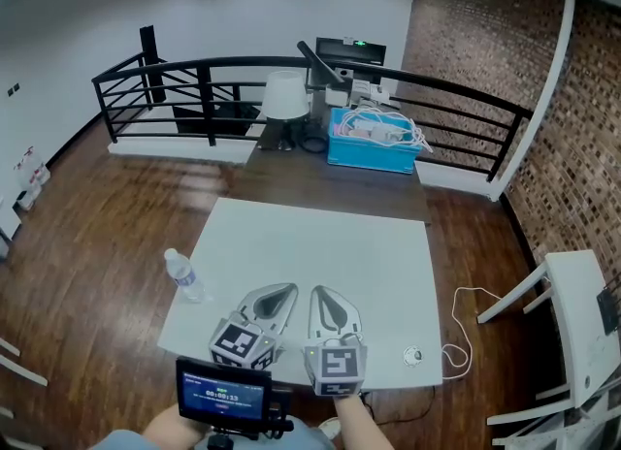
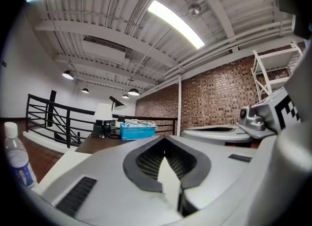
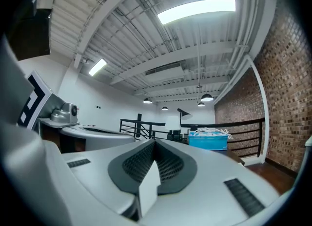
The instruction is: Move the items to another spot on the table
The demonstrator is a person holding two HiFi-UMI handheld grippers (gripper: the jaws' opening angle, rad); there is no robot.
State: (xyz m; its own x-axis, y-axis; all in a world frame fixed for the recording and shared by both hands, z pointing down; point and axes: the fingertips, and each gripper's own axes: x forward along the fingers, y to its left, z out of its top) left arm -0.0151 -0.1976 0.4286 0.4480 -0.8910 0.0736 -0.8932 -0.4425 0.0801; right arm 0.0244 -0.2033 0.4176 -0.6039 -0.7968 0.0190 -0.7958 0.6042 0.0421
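Note:
A clear water bottle (image 1: 184, 277) with a blue label stands upright near the left edge of the white table (image 1: 320, 244); the left gripper view has the bottle (image 2: 17, 160) at its far left. A small round item (image 1: 413, 355) lies near the table's front right corner. My left gripper (image 1: 290, 290) and right gripper (image 1: 317, 293) hover side by side over the table's near edge, pointing level across it. Both are shut with nothing between the jaws, as the left gripper view (image 2: 165, 158) and the right gripper view (image 3: 153, 164) also show. Neither touches an item.
Beyond the white table, a dark desk (image 1: 320, 181) carries a blue box of white cables (image 1: 374, 143) and a white lamp (image 1: 284, 99). A black railing (image 1: 194, 80) runs behind. A white cord (image 1: 464, 337) trails on the wood floor at right, beside a white rack (image 1: 580, 322).

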